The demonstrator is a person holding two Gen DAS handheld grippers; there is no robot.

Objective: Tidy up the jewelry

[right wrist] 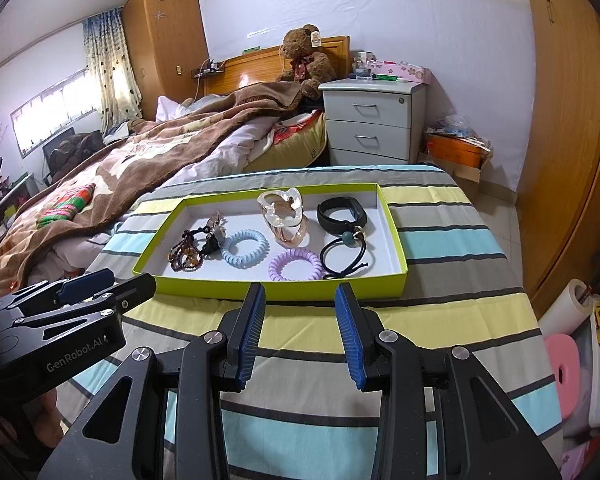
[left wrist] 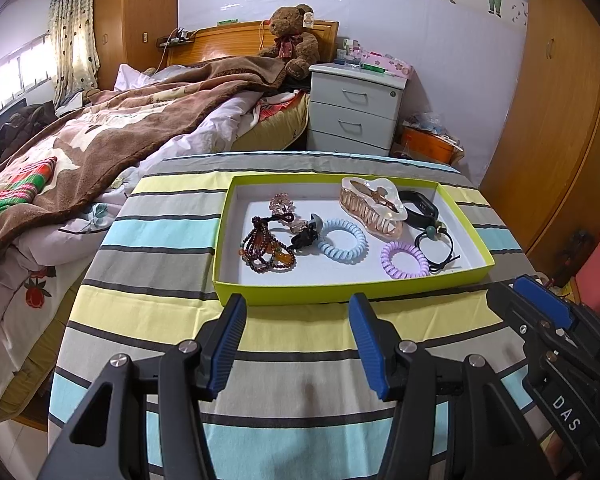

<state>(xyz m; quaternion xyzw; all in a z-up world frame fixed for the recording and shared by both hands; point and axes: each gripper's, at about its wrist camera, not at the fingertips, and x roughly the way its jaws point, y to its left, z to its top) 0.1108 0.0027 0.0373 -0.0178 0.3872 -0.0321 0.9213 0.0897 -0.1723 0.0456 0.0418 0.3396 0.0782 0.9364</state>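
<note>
jewelry tray (left wrist: 236, 295) on striped bedspread (left wrist: 172, 312)

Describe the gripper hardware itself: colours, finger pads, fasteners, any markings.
Both are matte black linkage frames with silver round pivot bolts and triangular cut-outs. The fingers carry blue ribbed pads. Left gripper reads "GenRobot.AI" on its side in the right wrist view; right gripper reads "DAS" in the left wrist view. No cables visible.

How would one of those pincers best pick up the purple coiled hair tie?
Probably from above, pinching one side of the purple coil hair tie: it lies flat in the green tray, so one finger can drop into its open centre, the other outside.
</note>
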